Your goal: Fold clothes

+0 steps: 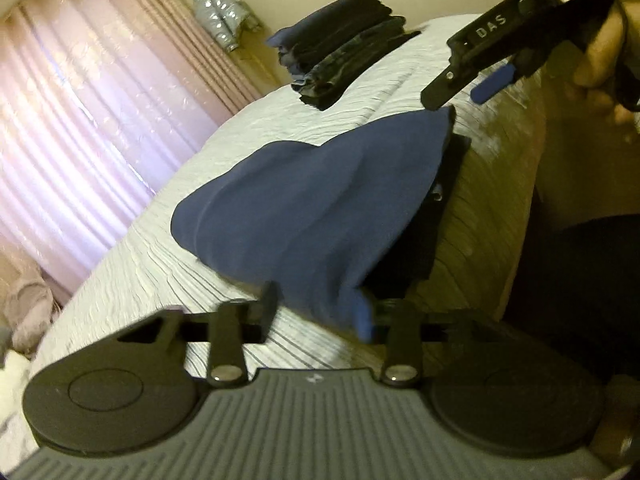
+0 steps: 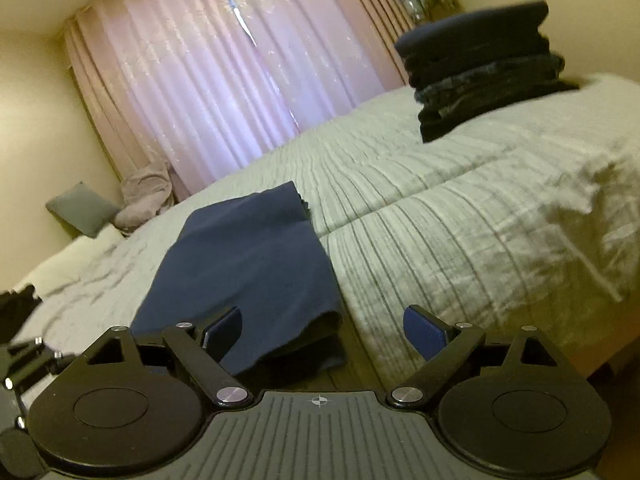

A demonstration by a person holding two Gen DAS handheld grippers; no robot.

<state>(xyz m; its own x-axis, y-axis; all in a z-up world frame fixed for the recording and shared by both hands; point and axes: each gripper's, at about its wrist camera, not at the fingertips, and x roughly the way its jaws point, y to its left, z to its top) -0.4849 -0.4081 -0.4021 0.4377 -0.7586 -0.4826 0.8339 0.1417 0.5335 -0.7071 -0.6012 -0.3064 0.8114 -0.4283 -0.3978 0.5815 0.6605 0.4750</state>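
A folded navy garment (image 1: 320, 208) lies on the striped grey bedspread (image 1: 168, 264), over a darker layer at its right edge. My left gripper (image 1: 320, 316) is at its near corner, jaws apart with cloth between them. My right gripper (image 2: 322, 332) is open at the garment's (image 2: 248, 264) near end, which lies between the blue pads (image 2: 424, 332), not pinched. It also shows in the left wrist view (image 1: 460, 88), above the garment's far corner. A stack of folded dark clothes (image 1: 344, 48) sits farther back, also in the right wrist view (image 2: 480, 72).
Pink curtains (image 2: 224, 80) hang behind the bed. A grey pillow (image 2: 80, 208) and a crumpled pink cloth (image 2: 144, 196) lie at the bed's far left. The bedspread (image 2: 480, 224) drops off at the right edge. A silver jacket (image 1: 220, 12) hangs on the wall.
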